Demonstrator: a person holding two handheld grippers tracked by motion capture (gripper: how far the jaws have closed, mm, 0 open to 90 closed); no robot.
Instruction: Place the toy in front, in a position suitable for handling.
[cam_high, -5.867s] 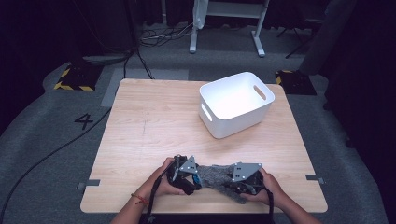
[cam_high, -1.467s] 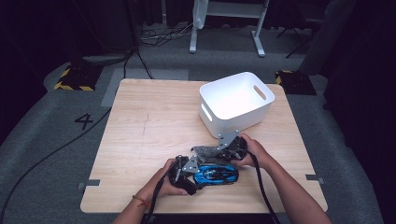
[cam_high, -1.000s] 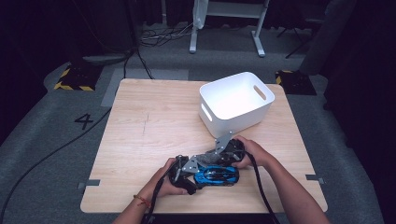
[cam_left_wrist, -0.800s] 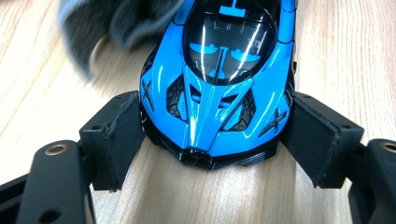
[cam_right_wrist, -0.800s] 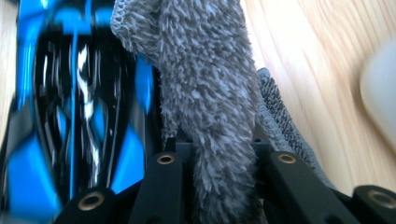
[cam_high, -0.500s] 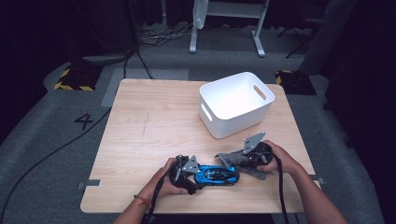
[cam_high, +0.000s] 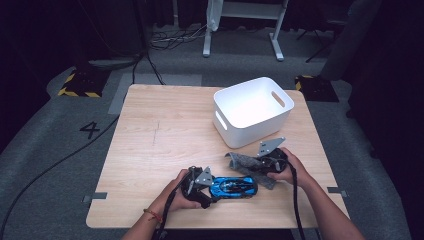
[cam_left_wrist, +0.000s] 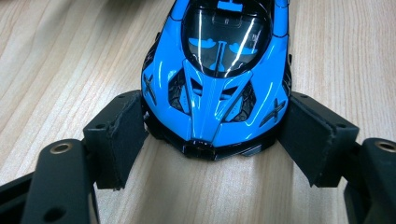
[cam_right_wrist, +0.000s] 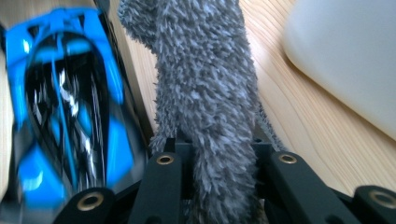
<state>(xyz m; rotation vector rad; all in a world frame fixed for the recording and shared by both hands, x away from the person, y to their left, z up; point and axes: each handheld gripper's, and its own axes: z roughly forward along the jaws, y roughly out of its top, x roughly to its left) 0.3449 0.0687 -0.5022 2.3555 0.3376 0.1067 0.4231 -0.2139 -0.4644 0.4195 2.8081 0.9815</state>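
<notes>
A shiny blue toy car (cam_high: 232, 186) lies on the wooden table (cam_high: 165, 125) near the front edge. My left gripper (cam_high: 212, 187) is shut on its nose; in the left gripper view both pads (cam_left_wrist: 122, 135) press the car (cam_left_wrist: 219, 70) at its sides, and the jaws have just closed a little further on it. My right gripper (cam_high: 257, 164) is shut on a grey fluffy cloth (cam_high: 242, 161), held just right of and behind the car. In the right gripper view the cloth (cam_right_wrist: 205, 70) rises between the jaws of the right gripper (cam_right_wrist: 210, 154), with the car (cam_right_wrist: 65, 116) blurred at the left.
A white plastic bin (cam_high: 250, 132) with handle slots stands at the back right of the table, close behind my right hand; its wall (cam_right_wrist: 345, 56) fills the right gripper view's upper right. Bare wood spreads over the left and middle. Cables and a stand's legs lie on the floor beyond.
My right gripper has carried the grey cloth off the top of the car toward the right. The left gripper and the car have stayed in place.
</notes>
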